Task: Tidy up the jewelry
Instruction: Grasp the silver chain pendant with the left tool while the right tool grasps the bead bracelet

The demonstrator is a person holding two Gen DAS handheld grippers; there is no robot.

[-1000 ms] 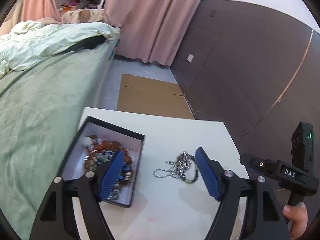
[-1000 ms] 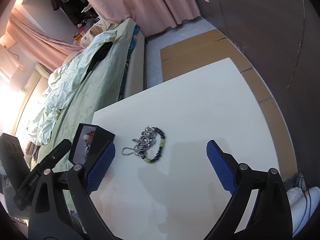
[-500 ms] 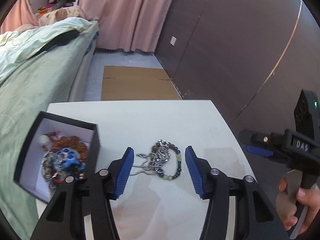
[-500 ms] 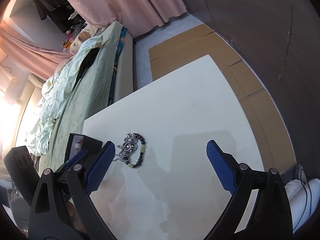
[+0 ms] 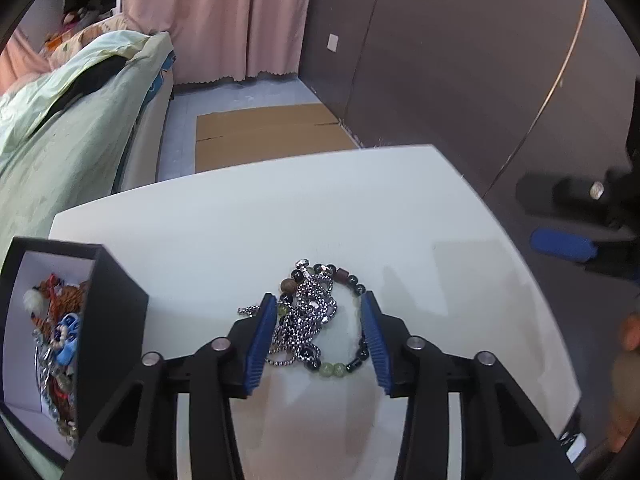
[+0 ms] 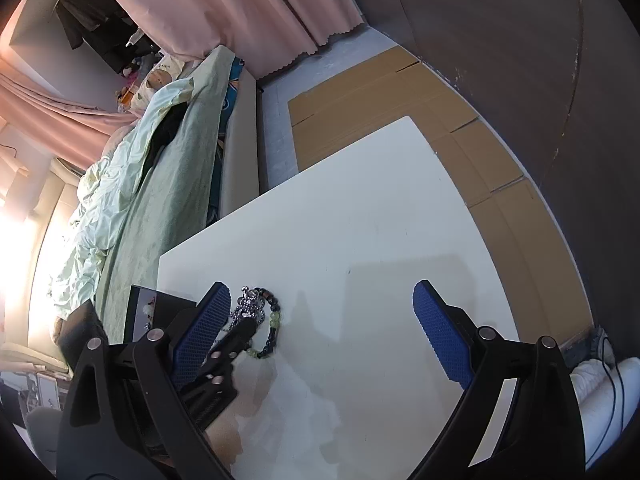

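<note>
A tangled silver chain (image 5: 312, 312) and a dark-and-green beaded bracelet (image 5: 340, 366) lie together on the white table (image 5: 280, 220). My left gripper (image 5: 318, 304) is low over them. Its blue pads stand on either side of the pile and its jaws are closing, with no firm press on the jewelry visible. A black jewelry box (image 5: 112, 300) at the left holds several pieces (image 5: 56, 320). In the right wrist view the bracelet (image 6: 272, 320) lies beside the left finger (image 6: 240, 334). My right gripper (image 6: 322, 292) hangs wide open over bare table, holding nothing.
A bed with a pale green cover (image 5: 60, 140) runs along the table's left side. Flat cardboard (image 5: 272, 128) lies on the floor beyond the table, with dark wall panels (image 5: 460, 80) to the right. The right gripper's body (image 5: 560, 244) hovers past the table's right edge.
My left gripper has swung right, away from the box, and come down over the chain and bracelet while its jaws narrowed around them. The right gripper has shifted only slightly.
</note>
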